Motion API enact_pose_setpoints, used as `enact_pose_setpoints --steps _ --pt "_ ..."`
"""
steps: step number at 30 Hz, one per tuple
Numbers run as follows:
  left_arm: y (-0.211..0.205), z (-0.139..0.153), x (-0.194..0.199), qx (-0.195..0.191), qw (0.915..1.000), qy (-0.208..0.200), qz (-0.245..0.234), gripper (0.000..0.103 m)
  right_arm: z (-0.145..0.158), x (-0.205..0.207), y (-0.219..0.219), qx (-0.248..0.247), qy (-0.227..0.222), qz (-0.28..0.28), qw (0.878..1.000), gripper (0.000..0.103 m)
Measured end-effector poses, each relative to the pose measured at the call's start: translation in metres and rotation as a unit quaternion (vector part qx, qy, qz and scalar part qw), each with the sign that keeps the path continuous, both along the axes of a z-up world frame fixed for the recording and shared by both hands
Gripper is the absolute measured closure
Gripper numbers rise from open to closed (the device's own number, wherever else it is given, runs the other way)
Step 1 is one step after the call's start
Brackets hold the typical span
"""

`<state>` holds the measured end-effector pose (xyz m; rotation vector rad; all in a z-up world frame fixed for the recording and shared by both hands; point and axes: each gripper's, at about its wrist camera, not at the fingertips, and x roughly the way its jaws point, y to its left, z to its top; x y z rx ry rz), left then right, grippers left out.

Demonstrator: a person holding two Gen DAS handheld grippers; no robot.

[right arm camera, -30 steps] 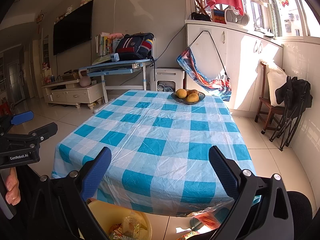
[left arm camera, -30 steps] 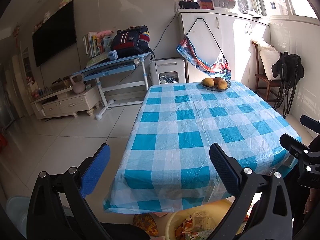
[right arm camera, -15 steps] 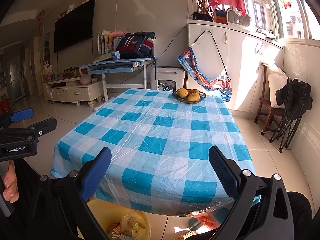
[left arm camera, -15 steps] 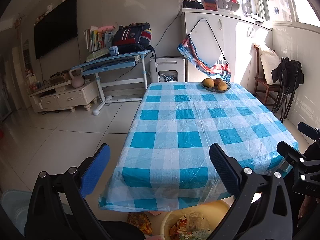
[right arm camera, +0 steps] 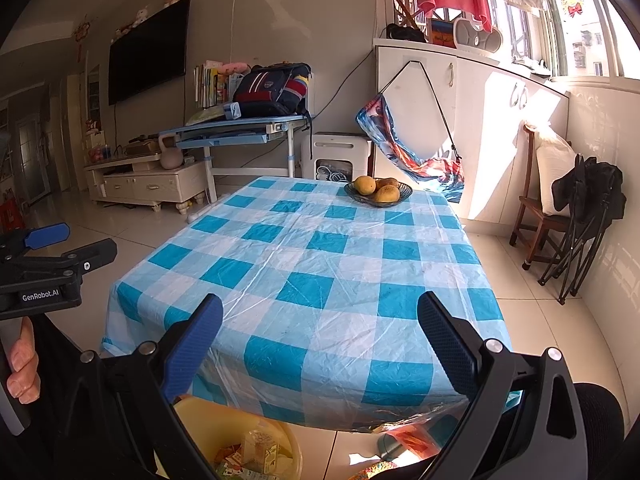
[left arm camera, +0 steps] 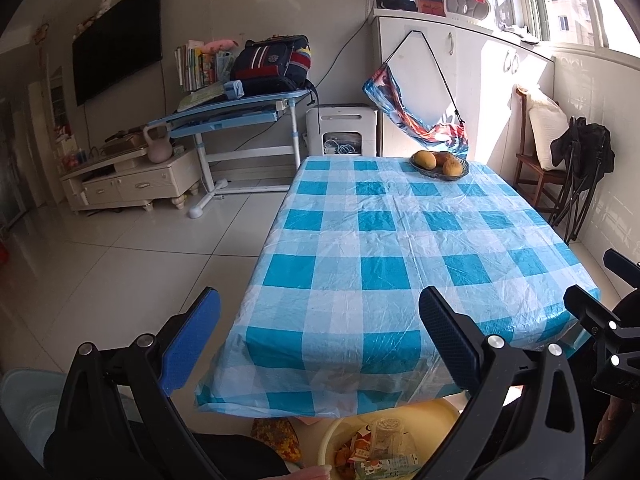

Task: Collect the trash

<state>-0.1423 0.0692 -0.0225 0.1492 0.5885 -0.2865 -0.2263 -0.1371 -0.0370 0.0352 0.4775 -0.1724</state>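
A yellow basin (left arm camera: pixel 432 412) on the floor under the table's near edge holds trash: wrappers, a carton and a clear plastic cup (left arm camera: pixel 390 440). It also shows in the right wrist view (right arm camera: pixel 224 420). My left gripper (left arm camera: pixel 320 344) is open and empty, raised in front of the table's near edge above the basin. My right gripper (right arm camera: pixel 320 344) is open and empty, also before the near edge. Each gripper shows at the side of the other's view.
The table (left arm camera: pixel 400 248) has a blue-and-white checked cloth, with a bowl of fruit (left arm camera: pixel 440 162) at its far end. A wooden chair (right arm camera: pixel 540 208) and a folded black chair (right arm camera: pixel 588 220) stand right. A blue desk (left arm camera: pixel 232 116) and TV cabinet (left arm camera: pixel 132 180) stand left.
Both grippers have drawn back and risen slightly from the table, so the view has shifted a little. Both stay open and empty.
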Motion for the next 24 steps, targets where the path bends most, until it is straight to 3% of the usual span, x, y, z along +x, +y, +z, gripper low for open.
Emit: enact_pose_setpoints --steps 4,10,13,20,24 --pt "0.002 -0.004 0.003 -0.014 0.9997 0.022 -0.002 0.007 0.000 0.000 0.001 0.000 0.000 -0.001 1.000 0.009" --pt "0.004 0.001 -0.006 -0.022 0.9998 -0.002 -0.004 0.007 0.000 0.000 0.002 0.000 -0.001 -0.001 1.000 0.009" --pt "0.002 0.002 -0.007 -0.012 0.9999 -0.009 -0.003 0.007 0.000 0.000 0.001 0.000 -0.001 -0.001 1.000 0.009" --pt "-0.005 -0.018 0.008 0.020 0.9981 0.059 -0.001 0.007 0.000 0.000 0.001 -0.001 0.000 0.000 1.000 0.009" --pt "-0.010 -0.022 0.004 0.039 0.9977 0.055 -0.008 0.007 0.000 0.000 0.001 0.000 0.000 -0.001 1.000 0.009"
